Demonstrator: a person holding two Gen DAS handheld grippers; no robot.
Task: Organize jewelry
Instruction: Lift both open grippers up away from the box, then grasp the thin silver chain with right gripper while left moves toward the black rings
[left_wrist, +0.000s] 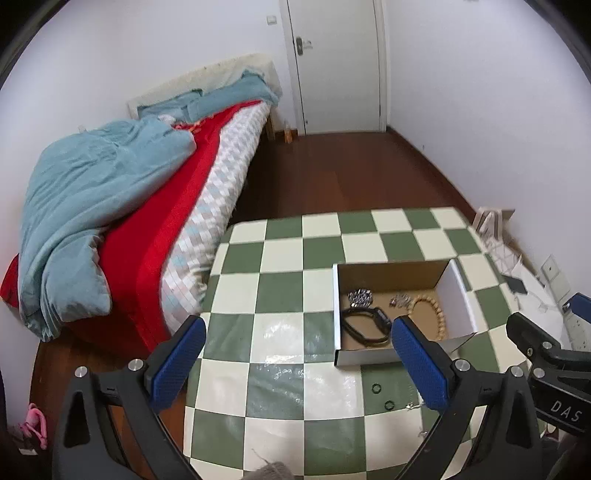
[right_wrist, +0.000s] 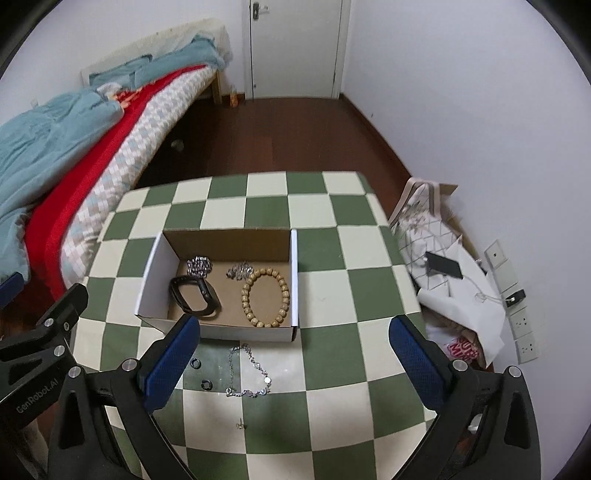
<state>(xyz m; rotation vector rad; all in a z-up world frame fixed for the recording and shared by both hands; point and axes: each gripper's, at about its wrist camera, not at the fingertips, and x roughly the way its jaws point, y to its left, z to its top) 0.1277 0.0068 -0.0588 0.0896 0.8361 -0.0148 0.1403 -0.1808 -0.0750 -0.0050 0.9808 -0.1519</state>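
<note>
Jaws wide, both grippers empty — only right view shows silver chain (right_wrist: 247, 373) before box (right_wrist: 221, 328).

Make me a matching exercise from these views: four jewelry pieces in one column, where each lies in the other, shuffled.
1. wooden bead bracelet
2. black band
3. silver chain
4. small stud

a. on the table, just before the cardboard box
b. in the box, right part
c. on the table, nearest the camera
d. in the box, left part

Pairs: 1-b, 2-d, 3-a, 4-c
</note>
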